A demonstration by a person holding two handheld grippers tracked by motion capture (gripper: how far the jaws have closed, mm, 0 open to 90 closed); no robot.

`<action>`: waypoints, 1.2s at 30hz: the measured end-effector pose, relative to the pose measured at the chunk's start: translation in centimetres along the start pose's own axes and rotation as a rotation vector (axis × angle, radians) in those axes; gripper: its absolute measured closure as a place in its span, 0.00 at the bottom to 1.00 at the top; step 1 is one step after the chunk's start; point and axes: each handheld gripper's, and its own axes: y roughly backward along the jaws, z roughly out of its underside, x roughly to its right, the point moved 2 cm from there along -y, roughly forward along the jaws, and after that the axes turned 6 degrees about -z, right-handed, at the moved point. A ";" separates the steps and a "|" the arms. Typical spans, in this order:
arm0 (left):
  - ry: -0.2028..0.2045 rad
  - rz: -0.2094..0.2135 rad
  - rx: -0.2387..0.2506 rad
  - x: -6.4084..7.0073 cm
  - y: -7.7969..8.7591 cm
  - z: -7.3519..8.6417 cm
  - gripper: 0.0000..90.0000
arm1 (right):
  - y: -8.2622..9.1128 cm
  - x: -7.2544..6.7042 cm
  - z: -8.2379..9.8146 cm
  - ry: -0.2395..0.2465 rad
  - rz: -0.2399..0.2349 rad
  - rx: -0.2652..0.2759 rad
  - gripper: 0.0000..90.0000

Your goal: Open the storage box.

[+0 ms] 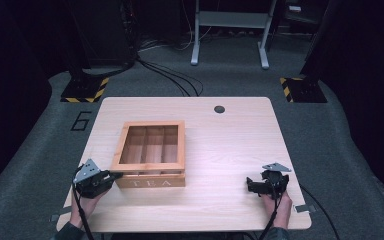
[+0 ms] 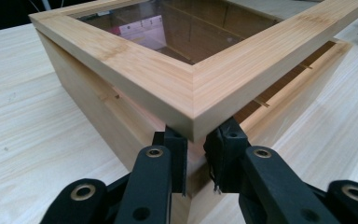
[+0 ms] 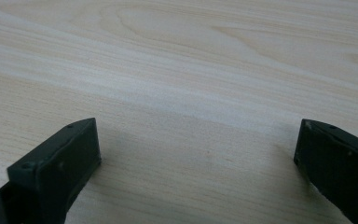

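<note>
A wooden tea box [image 1: 150, 182] with a glass-paned lid [image 1: 149, 126] stands on the left half of the table [image 1: 230, 145]. In the left gripper view the lid [image 2: 168, 79] sits slightly raised off the box body [image 2: 84, 107], leaving a gap along the right side. My left gripper [image 2: 196, 140] [image 1: 116, 175] is at the box's front left corner. Its jaws stand a narrow way apart just under the lid's corner, and I see nothing pinched between them. My right gripper [image 3: 198, 140] [image 1: 250, 186] rests open near the table's front right, over bare wood.
A dark round cable hole [image 1: 219, 109] lies at the back of the table. Stand bases with yellow-black tape [image 1: 86, 90] [image 1: 302, 89] and a grey metal frame [image 1: 230, 30] are on the floor beyond. Cables trail from both grippers over the front edge.
</note>
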 end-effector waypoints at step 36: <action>0.029 -0.139 -0.284 -2.2 1.2 6.8 0.16 | 0.0 0.0 0.0 0.000 0.003 -0.002 0.00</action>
